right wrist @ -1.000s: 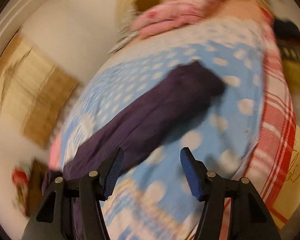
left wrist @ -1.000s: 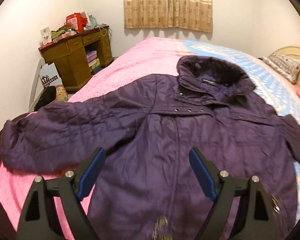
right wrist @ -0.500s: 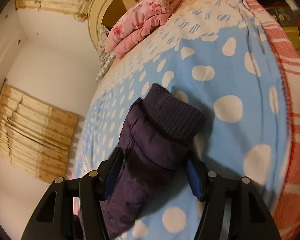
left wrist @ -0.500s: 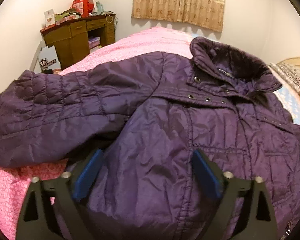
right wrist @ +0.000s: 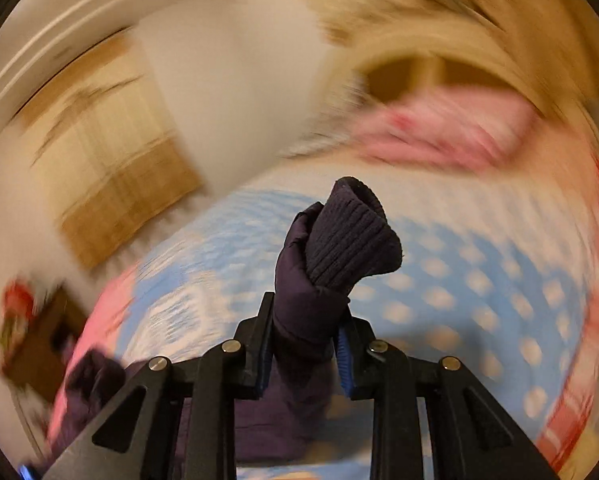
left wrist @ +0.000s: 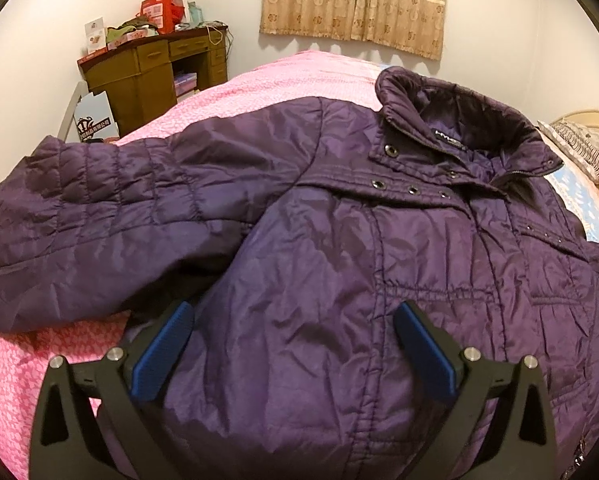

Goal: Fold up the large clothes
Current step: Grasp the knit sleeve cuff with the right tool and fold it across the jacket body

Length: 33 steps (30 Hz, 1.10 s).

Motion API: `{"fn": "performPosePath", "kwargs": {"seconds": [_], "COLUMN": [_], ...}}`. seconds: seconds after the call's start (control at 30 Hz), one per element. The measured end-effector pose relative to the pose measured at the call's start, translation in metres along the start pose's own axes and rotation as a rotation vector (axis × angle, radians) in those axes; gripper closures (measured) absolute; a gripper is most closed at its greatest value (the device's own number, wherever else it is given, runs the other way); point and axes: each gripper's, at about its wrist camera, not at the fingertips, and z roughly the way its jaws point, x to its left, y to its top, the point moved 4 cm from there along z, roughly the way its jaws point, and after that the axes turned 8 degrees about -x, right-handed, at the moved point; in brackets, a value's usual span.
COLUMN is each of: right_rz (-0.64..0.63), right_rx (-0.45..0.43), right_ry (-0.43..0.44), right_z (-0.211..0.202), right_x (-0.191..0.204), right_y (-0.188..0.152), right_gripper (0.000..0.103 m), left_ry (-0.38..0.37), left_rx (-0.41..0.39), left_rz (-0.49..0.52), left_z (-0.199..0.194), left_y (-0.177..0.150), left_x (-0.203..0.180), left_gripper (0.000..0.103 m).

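Note:
A large purple quilted jacket (left wrist: 339,248) lies front-up on the bed, collar (left wrist: 451,120) at the far end and one sleeve (left wrist: 91,208) stretched out to the left. My left gripper (left wrist: 293,344) is open, low over the jacket's lower front, with nothing between its blue pads. My right gripper (right wrist: 303,348) is shut on the jacket's other sleeve (right wrist: 303,292) just below its dark ribbed cuff (right wrist: 351,236), which stands up above the jaws, lifted off the bed.
The bed has a pink cover (left wrist: 259,92) on the left and a blue dotted sheet (right wrist: 479,280) on the right. A wooden desk (left wrist: 151,68) with clutter stands at the far left. Pillows (left wrist: 579,148) and a folded pink blanket (right wrist: 439,136) lie near the headboard.
My right gripper closed on the sleeve near the cuff and lifted it; its view is now blurred by motion. My left gripper stayed open and edged closer over the jacket front.

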Motion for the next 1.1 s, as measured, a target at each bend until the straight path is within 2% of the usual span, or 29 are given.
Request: {"fn": "performPosePath", "kwargs": {"seconds": [0.03, 0.13, 0.2, 0.23, 0.33, 0.43, 0.53, 0.6, 0.67, 0.7, 0.73, 0.77, 0.83, 0.87, 0.97, 1.0, 1.03, 1.1], "right_rz": [-0.085, -0.222, -0.311, -0.338, -0.429, -0.459, -0.424, -0.413, -0.409, -0.405, -0.384, -0.361, -0.327, -0.310, -0.214, -0.201, -0.208, -0.242], "right_rx": [-0.008, -0.003, 0.031, 0.047, 0.170, 0.301, 0.429, 0.466, 0.480, 0.497, 0.530, 0.572, 0.623, 0.619, 0.508, 0.478, 0.454, 0.399], "right_ry": [0.057, 0.203, 0.345, 0.386, 0.574, 0.686, 0.764, 0.802, 0.826, 0.848, 0.887, 0.919, 0.954, 0.957, 0.942, 0.920, 0.887, 0.779], "right_z": [-0.005, -0.012, -0.012, -0.011, 0.004, 0.023, 0.039, 0.035, 0.034, 0.027, 0.024, 0.022, 0.017, 0.014, 0.003, 0.002, 0.004, 0.012], "right_x": [0.039, 0.129, 0.200, 0.221, 0.303, 0.348, 0.368, 0.373, 0.375, 0.379, 0.381, 0.384, 0.389, 0.390, 0.379, 0.370, 0.362, 0.340], "right_y": [0.003, -0.005, -0.027, -0.038, -0.105, -0.180, -0.242, -0.273, -0.283, -0.286, -0.289, -0.293, -0.296, -0.296, -0.265, -0.252, -0.242, -0.218], "right_gripper": [0.076, 0.076, 0.076, 0.076, 0.076, 0.076, 0.076, 0.073, 0.066, 0.051, 0.031, 0.028, 0.028, 0.028, 0.030, 0.041, 0.058, 0.068], "left_ry": [-0.002, -0.010, -0.017, -0.022, -0.034, -0.048, -0.060, -0.069, -0.077, -0.081, -0.084, -0.084, -0.082, -0.082, -0.080, -0.079, -0.078, -0.080], "left_rx": [-0.002, -0.005, -0.008, -0.011, -0.015, -0.020, -0.029, -0.031, -0.034, -0.036, -0.037, -0.038, -0.039, -0.038, -0.037, -0.037, -0.037, -0.037], "left_rz": [-0.002, -0.008, -0.013, -0.018, -0.027, -0.040, -0.050, -0.056, -0.062, -0.065, -0.067, -0.068, -0.066, -0.066, -0.065, -0.063, -0.062, -0.064], "left_z": [0.000, -0.001, -0.001, -0.002, -0.002, -0.002, -0.003, -0.003, -0.004, -0.004, -0.004, -0.004, -0.004, -0.004, -0.004, -0.004, -0.005, -0.005], "left_y": [0.000, 0.000, -0.001, -0.001, -0.001, -0.001, 0.000, -0.001, -0.001, -0.001, -0.001, -0.001, -0.001, -0.001, -0.001, -0.001, -0.002, -0.002], "left_x": [0.000, 0.001, 0.002, 0.003, 0.004, 0.005, 0.006, 0.007, 0.008, 0.008, 0.007, 0.007, 0.007, 0.007, 0.007, 0.007, 0.007, 0.007], "left_gripper": [0.000, 0.000, 0.000, 0.000, 0.000, 0.000, 0.000, 0.000, 0.000, 0.000, 0.000, 0.000, 0.000, 0.000, 0.000, 0.000, 0.000, 0.000]}}
